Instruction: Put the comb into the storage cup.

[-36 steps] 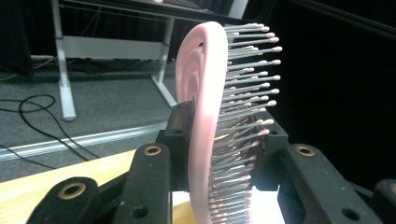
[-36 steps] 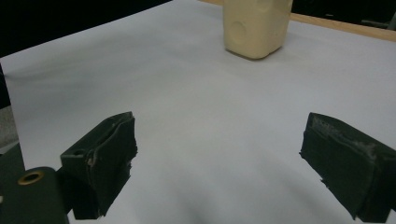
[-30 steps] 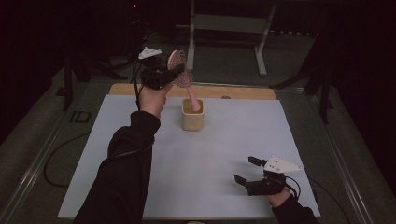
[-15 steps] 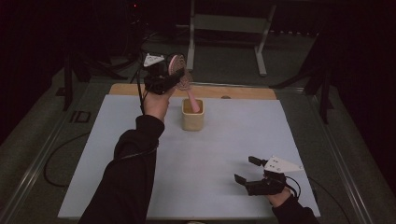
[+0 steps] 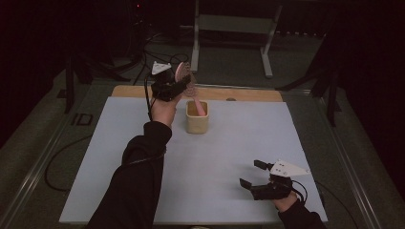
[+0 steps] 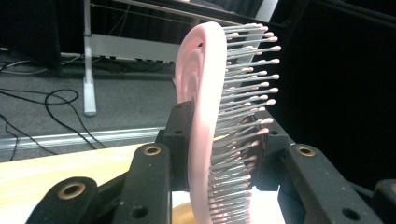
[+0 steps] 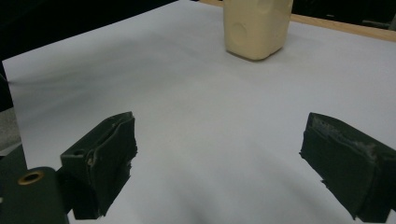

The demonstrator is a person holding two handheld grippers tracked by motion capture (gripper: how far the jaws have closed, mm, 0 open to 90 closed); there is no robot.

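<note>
Left tongs [image 6: 212,154] view: pink hairbrush [image 6: 205,93] bristles clamped

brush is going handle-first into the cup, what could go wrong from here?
1. The left gripper clamps the pink hairbrush by its head, one side on bristles; the brush could twist or slip.
2. The handle leans on the rim of the small beige cup, and the right gripper sits open far off, not bracing it. A sideways push may tip it.
3. Released tilted, the top-heavy brush might topple the cup.
</note>
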